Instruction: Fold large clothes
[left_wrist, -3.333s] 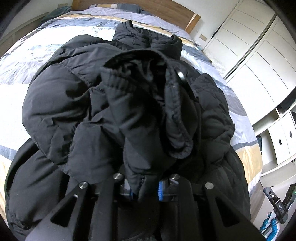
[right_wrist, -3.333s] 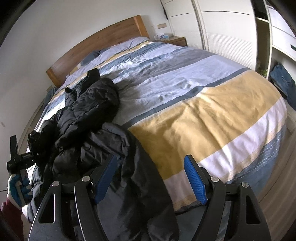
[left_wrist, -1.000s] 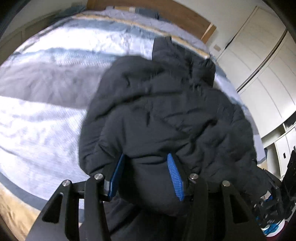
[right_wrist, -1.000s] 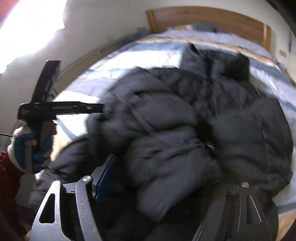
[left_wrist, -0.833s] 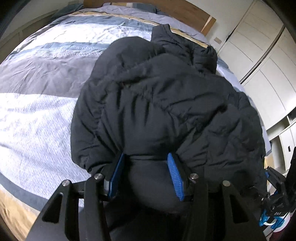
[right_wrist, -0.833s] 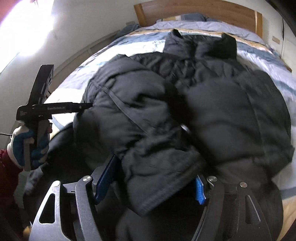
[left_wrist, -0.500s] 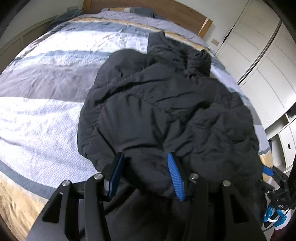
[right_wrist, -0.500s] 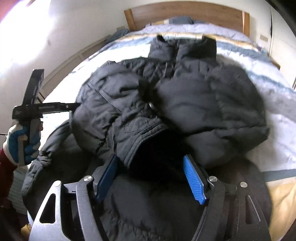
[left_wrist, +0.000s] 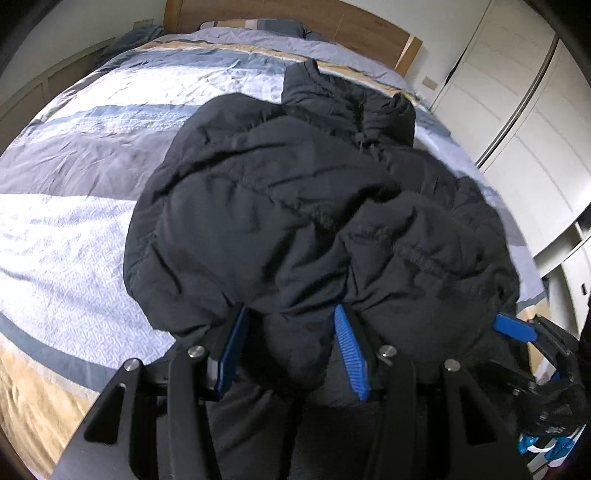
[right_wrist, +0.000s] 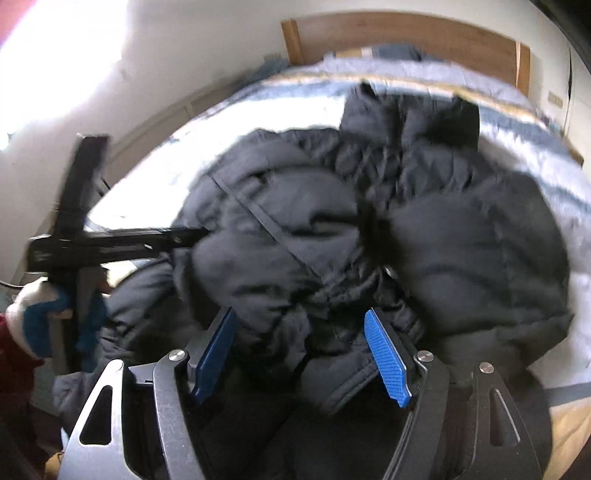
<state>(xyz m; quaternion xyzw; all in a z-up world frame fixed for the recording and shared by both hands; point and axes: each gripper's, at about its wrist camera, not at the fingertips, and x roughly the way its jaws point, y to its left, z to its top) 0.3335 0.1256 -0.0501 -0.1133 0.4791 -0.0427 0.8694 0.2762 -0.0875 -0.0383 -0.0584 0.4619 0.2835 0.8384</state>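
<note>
because the puffy black jacket (left_wrist: 295, 206) is pinched by the left gripper (left_wrist: 291, 349) and the right gripper (right_wrist: 301, 354) at the frame bottom, the fold could spring open if it is let go.

Soft daylight fills the room. In the right wrist view a blown-out white glare (right_wrist: 55, 55) sits up and left of the puffy black quilted jacket (right_wrist: 369, 240), and the whole picture is smeared with motion blur. The left wrist view is sharper; the jacket (left_wrist: 295, 221) reads nearly featureless black. Both fisheye pictures bend at dark, vignetted corners.
</note>
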